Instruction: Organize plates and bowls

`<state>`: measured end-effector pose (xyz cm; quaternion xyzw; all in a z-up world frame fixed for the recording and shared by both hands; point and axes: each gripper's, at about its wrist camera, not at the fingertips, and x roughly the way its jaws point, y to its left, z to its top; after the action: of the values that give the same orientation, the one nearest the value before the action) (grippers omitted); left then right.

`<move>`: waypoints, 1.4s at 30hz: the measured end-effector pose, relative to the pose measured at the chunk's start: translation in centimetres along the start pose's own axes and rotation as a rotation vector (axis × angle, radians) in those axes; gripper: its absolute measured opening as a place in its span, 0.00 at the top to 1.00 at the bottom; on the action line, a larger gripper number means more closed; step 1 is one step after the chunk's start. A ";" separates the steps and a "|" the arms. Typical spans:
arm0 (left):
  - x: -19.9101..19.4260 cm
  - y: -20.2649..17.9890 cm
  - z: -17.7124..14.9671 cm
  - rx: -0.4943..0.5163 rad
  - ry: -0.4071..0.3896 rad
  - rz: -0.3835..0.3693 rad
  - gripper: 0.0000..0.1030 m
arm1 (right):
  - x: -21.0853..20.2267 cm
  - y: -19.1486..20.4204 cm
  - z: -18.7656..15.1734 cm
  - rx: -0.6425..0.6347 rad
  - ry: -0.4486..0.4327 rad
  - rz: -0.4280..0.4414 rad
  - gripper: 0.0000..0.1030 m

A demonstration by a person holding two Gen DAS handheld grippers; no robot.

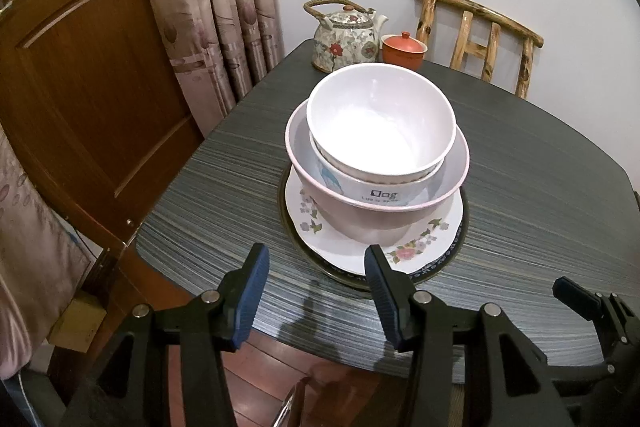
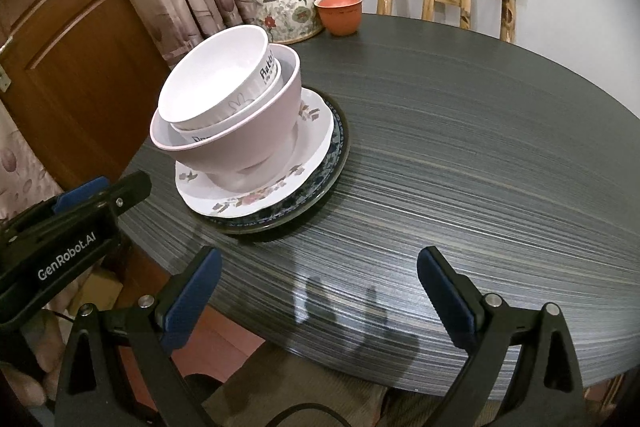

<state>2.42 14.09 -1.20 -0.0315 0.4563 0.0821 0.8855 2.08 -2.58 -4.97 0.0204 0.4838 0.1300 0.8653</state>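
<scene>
Bowl stack leans left, seemingly, on plates.

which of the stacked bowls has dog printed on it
The middle bowl, nested between the plain white top bowl and the big pink bottom bowl. The left wrist view shows "Dog" on its side; the pink bowl is unmarked.

The middle bowl hides inside the stack; its lettering is partly covered.

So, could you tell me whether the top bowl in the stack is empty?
Empty: the top bowl shows only its bare white inside in both views, nested upright in the bowls below.
</scene>
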 end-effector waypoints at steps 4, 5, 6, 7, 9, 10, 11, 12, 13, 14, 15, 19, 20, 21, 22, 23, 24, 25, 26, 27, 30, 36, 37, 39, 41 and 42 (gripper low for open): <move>0.0 -0.1 0.0 0.007 0.003 -0.003 0.51 | 0.1 0.0 0.0 0.003 0.004 0.003 0.05; 0.0 -0.2 0.0 0.007 0.002 -0.005 0.51 | 0.2 0.0 0.0 0.004 0.006 0.004 0.05; 0.0 -0.2 -0.1 0.008 0.002 -0.007 0.51 | 0.2 -0.1 0.0 0.006 0.007 0.004 0.05; 0.1 -0.3 0.0 0.008 0.002 -0.005 0.51 | 0.2 -0.1 0.0 0.007 0.008 0.003 0.05; 0.1 -0.3 0.0 0.010 0.002 -0.008 0.51 | 0.2 -0.1 0.0 0.007 0.010 0.004 0.05; 0.1 -0.3 0.0 0.009 0.002 -0.008 0.51 | 0.2 -0.1 0.0 0.008 0.009 0.003 0.05; 0.1 -0.3 0.0 0.010 0.001 -0.006 0.51 | 0.2 -0.1 0.0 0.006 0.007 0.003 0.05; 0.1 -0.3 0.0 0.011 0.002 -0.009 0.51 | 0.2 -0.1 0.0 0.005 0.008 0.002 0.05; 0.1 -0.3 0.0 0.010 0.002 -0.008 0.51 | 0.2 -0.1 0.0 0.003 0.008 -0.001 0.05; 0.1 -0.3 0.0 0.009 0.003 -0.007 0.51 | 0.3 -0.1 0.1 0.005 0.006 -0.003 0.05; 0.1 -0.3 0.1 0.009 0.004 -0.008 0.51 | 0.3 -0.1 0.1 0.007 0.007 -0.004 0.05; 0.2 -0.3 0.1 0.009 0.005 -0.007 0.51 | 0.3 0.0 0.3 0.004 0.005 -0.009 0.05; 0.2 -0.3 0.1 0.010 0.006 -0.007 0.51 | 0.3 0.1 0.3 0.002 0.006 -0.007 0.05; 0.2 -0.3 0.1 0.010 0.005 -0.006 0.51 | 0.4 0.1 0.3 0.003 0.007 -0.005 0.05; 0.1 -0.3 0.1 0.009 0.004 -0.006 0.51 | 0.4 0.1 0.3 0.006 0.010 -0.004 0.05; 0.2 -0.3 0.1 0.009 0.004 -0.006 0.51 | 0.5 0.1 0.3 0.008 0.012 -0.004 0.05; 0.1 -0.3 0.1 0.009 0.005 -0.006 0.51 | 0.5 0.1 0.3 0.007 0.015 -0.001 0.05; 0.1 -0.3 0.1 0.008 0.004 -0.008 0.51 | 0.5 0.2 0.3 0.007 0.016 -0.001 0.05; 0.2 -0.3 0.1 0.008 0.005 -0.010 0.51 | 0.5 0.2 0.3 0.007 0.016 -0.003 0.05; 0.2 -0.3 0.1 0.006 0.005 -0.010 0.51 | 0.5 0.2 0.3 0.004 0.016 -0.003 0.05; 0.3 -0.3 0.2 0.008 0.003 -0.013 0.51 | 0.5 0.2 0.3 0.005 0.014 -0.004 0.05; 0.3 -0.3 0.2 0.008 0.002 -0.015 0.51 | 0.5 0.3 0.5 -0.005 0.012 -0.003 0.05; 0.3 -0.3 0.2 0.008 0.002 -0.013 0.51 | 0.5 0.3 0.5 -0.007 0.011 -0.004 0.05; 0.3 -0.3 0.3 0.007 0.003 -0.013 0.51 | 0.5 0.4 0.6 -0.012 0.012 -0.004 0.05; 0.4 -0.3 0.3 0.007 0.004 -0.011 0.51 | 0.5 0.5 0.6 -0.013 0.013 -0.005 0.05; 0.4 -0.3 0.4 0.009 0.004 -0.013 0.51 | 0.5 0.5 0.6 -0.013 0.013 -0.003 0.05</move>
<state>2.98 13.92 -1.33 -0.0307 0.4582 0.0745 0.8852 2.76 -1.90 -4.99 0.0130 0.4886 0.1319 0.8624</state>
